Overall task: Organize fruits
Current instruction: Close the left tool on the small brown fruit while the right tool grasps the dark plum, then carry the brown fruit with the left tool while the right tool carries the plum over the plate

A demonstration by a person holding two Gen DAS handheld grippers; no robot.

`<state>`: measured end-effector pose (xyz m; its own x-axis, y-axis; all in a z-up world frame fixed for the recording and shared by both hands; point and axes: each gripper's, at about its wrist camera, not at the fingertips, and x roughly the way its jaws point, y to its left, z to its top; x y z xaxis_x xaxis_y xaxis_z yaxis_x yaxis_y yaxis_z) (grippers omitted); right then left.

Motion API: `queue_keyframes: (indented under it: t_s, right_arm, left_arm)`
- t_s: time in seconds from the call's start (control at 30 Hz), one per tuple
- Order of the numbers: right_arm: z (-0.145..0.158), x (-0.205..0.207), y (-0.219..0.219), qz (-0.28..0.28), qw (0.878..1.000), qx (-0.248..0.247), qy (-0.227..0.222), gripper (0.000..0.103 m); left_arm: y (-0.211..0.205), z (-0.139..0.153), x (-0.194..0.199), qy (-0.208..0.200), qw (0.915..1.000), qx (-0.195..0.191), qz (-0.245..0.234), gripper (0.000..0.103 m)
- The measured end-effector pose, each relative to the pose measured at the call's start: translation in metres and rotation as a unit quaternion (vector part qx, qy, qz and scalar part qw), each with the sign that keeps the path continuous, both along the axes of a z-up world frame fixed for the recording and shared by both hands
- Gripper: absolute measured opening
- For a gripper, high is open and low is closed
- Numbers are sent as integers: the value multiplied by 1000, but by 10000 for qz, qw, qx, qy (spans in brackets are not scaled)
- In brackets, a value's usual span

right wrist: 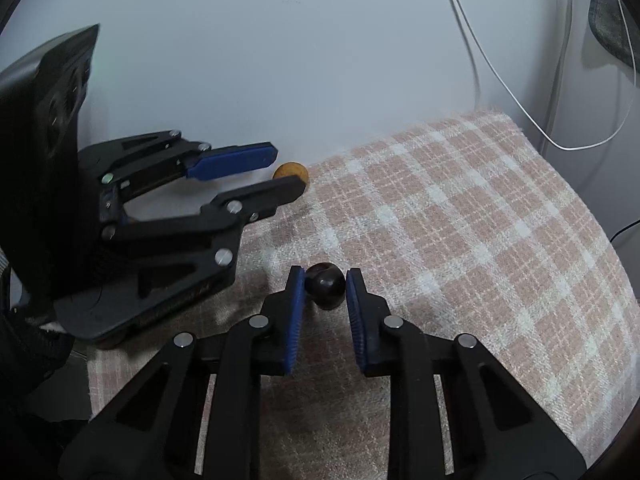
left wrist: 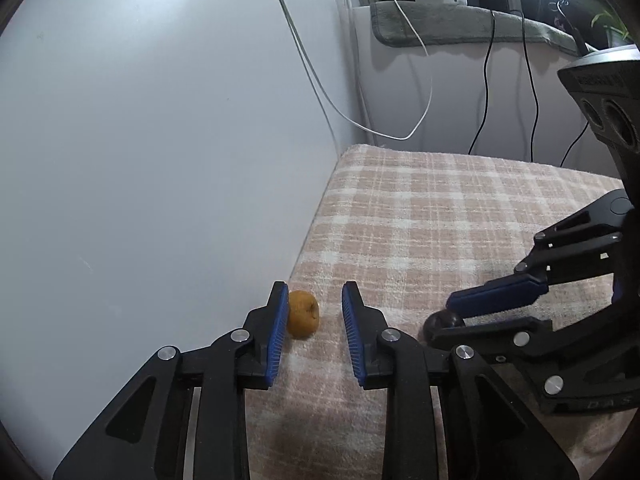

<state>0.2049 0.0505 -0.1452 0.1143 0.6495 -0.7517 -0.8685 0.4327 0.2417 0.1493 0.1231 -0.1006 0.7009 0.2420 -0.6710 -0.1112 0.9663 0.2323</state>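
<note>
We hold two grippers over a pink plaid cloth [right wrist: 460,220]; left gripper [left wrist: 315,300], fingers spread, straddles a small orange fruit [left wrist: 303,314] lying at the cloth's edge by the white wall [left wrist: 160,140], touching the left pad only; right gripper [right wrist: 326,284], fingers narrowed against a dark round fruit [right wrist: 325,286] resting on the cloth.

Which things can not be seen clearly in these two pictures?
- Dark fruit, left wrist view: mostly hidden behind the right gripper.
- Orange fruit, right wrist view: lower part covered by the left gripper fingers.
- Checked cloth: its near edge is cut off.
</note>
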Motion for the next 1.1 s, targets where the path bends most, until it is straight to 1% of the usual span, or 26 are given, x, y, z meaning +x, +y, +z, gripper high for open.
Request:
queue_keyframes:
  t_s: [0.13, 0.3, 0.33, 0.4, 0.47, 0.5, 0.6, 0.7, 0.8, 0.9, 1.0, 1.1]
  right_arm:
    - [-1, -7, -2, 1, 10000, 33, 69, 22]
    - [-4, -1, -2, 44, 9999, 9, 139, 23]
    - [-5, -1, -2, 38, 9999, 0, 144, 23]
    - [-9, 3, 2, 62, 9998, -3, 186, 23]
    - [-7, 5, 6, 77, 9998, -3, 204, 23]
    - [-7, 4, 7, 83, 9998, 18, 206, 23]
    - [-7, 8, 4, 30, 9999, 47, 148, 22]
    - [0, 11, -12, -70, 9999, 100, 100, 21]
    - [4, 15, -22, -171, 9996, 179, 136, 21]
    - [6, 17, -30, -254, 9994, 204, 112, 21]
    - [10, 17, -39, -356, 9991, 239, 49, 21]
    - [21, 12, -55, -467, 9985, 281, -40, 21]
  left_arm:
    - [-1, -8, 7, 210, 9997, 160, 3, 38]
    - [-4, -16, 15, 418, 9985, 342, 4, 38]
    - [-6, -19, 15, 452, 9979, 465, 21, 38]
    - [-7, -21, 17, 482, 9970, 599, 20, 34]
    - [-1, -20, 17, 444, 9970, 620, 163, 20]
    - [0, -21, 18, 426, 9976, 541, 120, 20]
    - [1, -19, 17, 392, 9980, 491, 95, 20]
    - [4, -13, 9, 262, 9992, 272, 91, 20]
    - [4, -6, 0, 168, 9998, 138, 37, 20]
    - [-3, 1, -9, 60, 9999, 81, -43, 20]
    - [-9, 10, -14, -34, 9998, -136, -118, 20]
    - [-24, 20, -22, -214, 9991, -258, -263, 20]
